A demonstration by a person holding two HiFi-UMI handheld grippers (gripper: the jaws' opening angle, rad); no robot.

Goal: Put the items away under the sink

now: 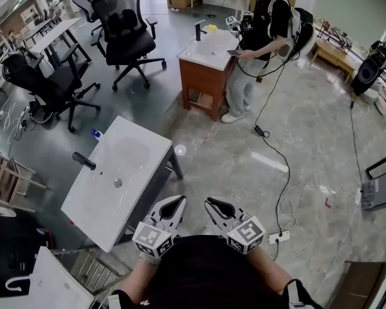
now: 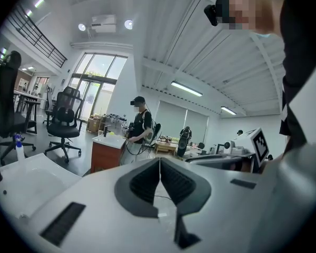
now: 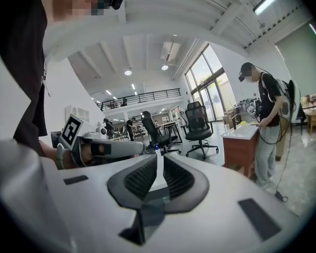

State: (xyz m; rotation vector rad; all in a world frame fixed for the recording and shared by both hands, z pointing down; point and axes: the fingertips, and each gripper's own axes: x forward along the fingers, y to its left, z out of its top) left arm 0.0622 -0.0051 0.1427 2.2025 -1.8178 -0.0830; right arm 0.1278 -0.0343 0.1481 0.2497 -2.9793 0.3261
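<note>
The small pale plastic bottle with a blue cap (image 1: 95, 133) stood just past the far edge of the white rectangular sink surface (image 1: 138, 172). Whether it rested on the floor or on something lower could not be told. It looked light, stiff-walled and smooth, and probably easy to tip, so a hold across the body below the cap would suit best. The left claw (image 1: 181, 199) was pressed fully together with nothing in it. The right claw (image 1: 209, 201) was all but together, showing only a thin slit, and also empty. Both hung near the person's chest, well apart from the bottle.
</note>
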